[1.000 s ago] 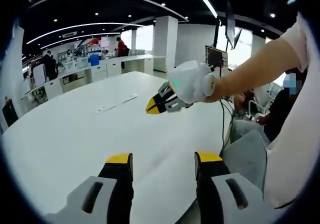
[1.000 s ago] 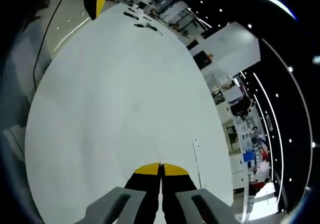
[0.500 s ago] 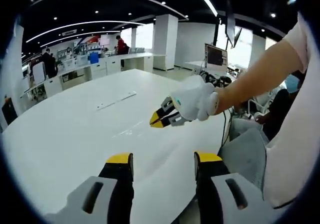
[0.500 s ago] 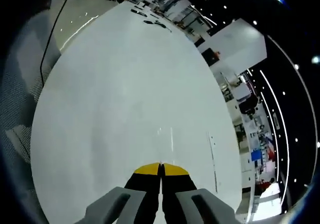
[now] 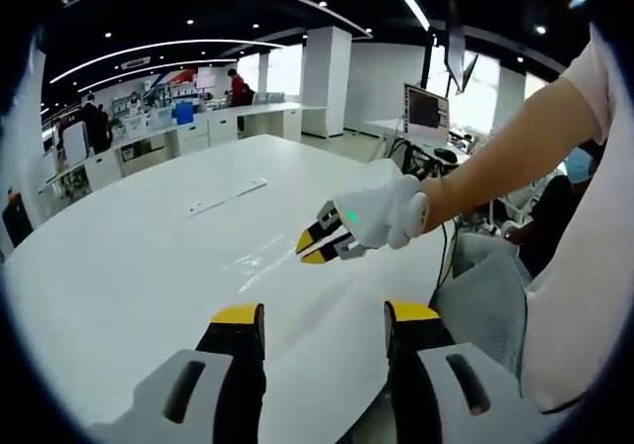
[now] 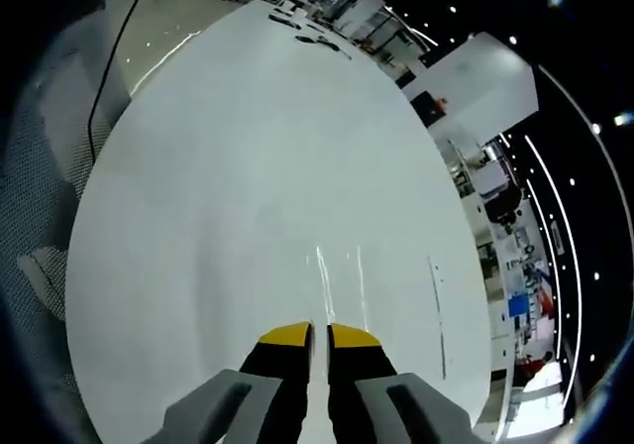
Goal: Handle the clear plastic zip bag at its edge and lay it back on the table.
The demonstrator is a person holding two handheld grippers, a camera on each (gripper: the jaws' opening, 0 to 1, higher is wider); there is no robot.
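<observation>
The clear plastic zip bag (image 5: 260, 258) lies flat on the white oval table (image 5: 129, 256), its near edge just ahead of the right gripper (image 6: 319, 334), whose jaws stand narrowly parted, while the left gripper (image 5: 324, 317) hovers wide open.

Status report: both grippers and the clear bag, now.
Left gripper open, clear of bag. Right gripper barely parted at edge of clear plastic zip bag, flat on white table. Nothing obstructing.
</observation>
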